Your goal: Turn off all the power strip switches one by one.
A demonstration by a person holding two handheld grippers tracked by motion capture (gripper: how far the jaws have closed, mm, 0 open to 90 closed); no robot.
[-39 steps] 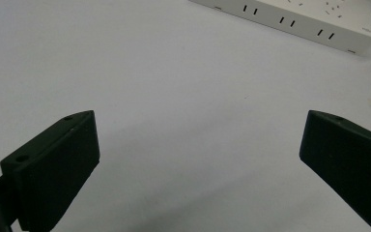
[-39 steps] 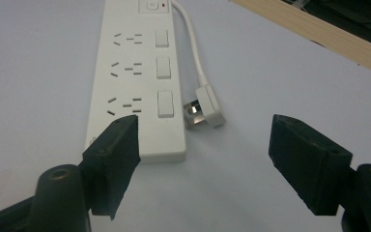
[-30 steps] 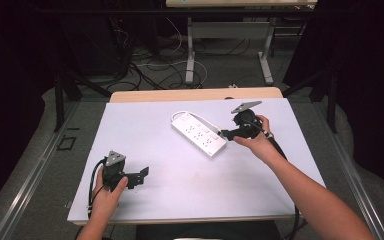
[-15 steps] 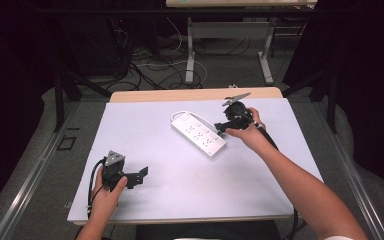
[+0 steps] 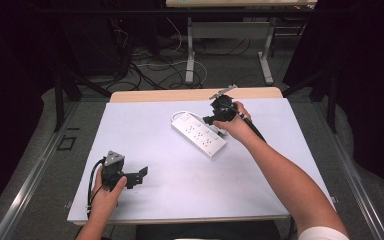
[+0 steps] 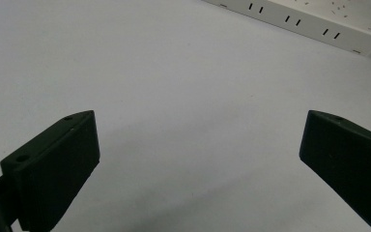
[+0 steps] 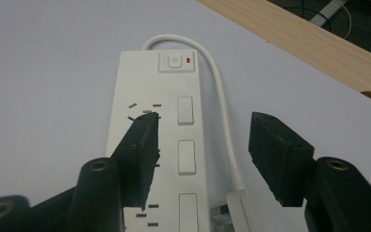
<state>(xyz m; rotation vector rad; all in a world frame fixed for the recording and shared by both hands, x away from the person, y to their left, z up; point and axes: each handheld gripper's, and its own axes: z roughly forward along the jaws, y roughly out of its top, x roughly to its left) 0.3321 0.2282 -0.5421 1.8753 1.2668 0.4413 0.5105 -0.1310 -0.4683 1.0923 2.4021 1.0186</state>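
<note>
Moving toward the white plastic power strip's point(image 5: 198, 134) switch end, the right gripper point(image 7: 200, 145) hovers, its jaws just narrowing, gripping nothing.

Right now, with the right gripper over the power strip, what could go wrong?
The right gripper has just been closing, nothing pinched yet. One jaw hangs over the power strip sockets, the other beyond its white cable; they may close on the cable rather than the body. Nothing steadies the strip: the left gripper sits far away, so it may slide.
</note>
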